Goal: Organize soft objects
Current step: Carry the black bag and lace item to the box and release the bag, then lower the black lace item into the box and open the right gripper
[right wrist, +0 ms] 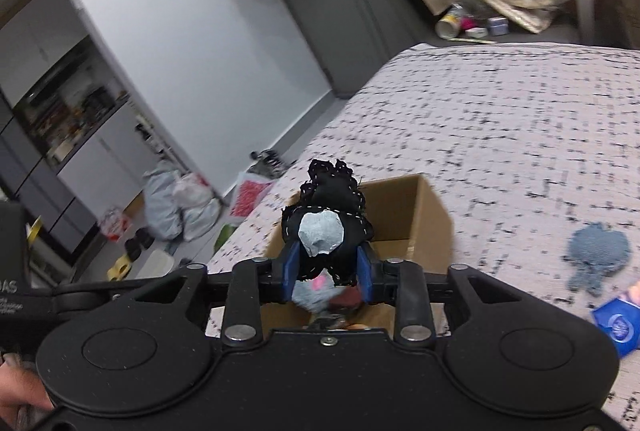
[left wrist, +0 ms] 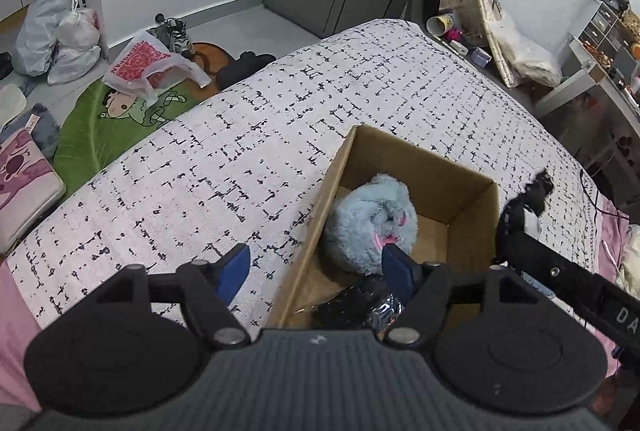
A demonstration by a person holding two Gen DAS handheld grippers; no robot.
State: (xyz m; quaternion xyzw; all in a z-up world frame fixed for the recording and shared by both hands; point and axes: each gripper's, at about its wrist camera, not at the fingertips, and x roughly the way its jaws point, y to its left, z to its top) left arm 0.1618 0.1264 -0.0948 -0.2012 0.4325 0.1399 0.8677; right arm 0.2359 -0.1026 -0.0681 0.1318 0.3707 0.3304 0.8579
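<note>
A brown cardboard box [left wrist: 472,199] sits on the patterned bed cover [left wrist: 240,159]. Inside lies a fluffy light-blue plush [left wrist: 370,219] and a shiny black wrapped item [left wrist: 352,305]. My left gripper [left wrist: 316,271] is open and empty, its jaws straddling the box's near left wall. My right gripper [right wrist: 330,265] is shut on a black stitched soft toy [right wrist: 326,215] with a pale grey patch, held above the box [right wrist: 424,207]. That toy and the right gripper also show in the left wrist view [left wrist: 528,199], at the box's right side.
A blue denim soft toy [right wrist: 598,255] and a blue packet [right wrist: 620,323] lie on the bed to the right. Bags [left wrist: 60,35], shoes, a green rug [left wrist: 116,119] and a cushion cover the floor left of the bed. A desk stands far right.
</note>
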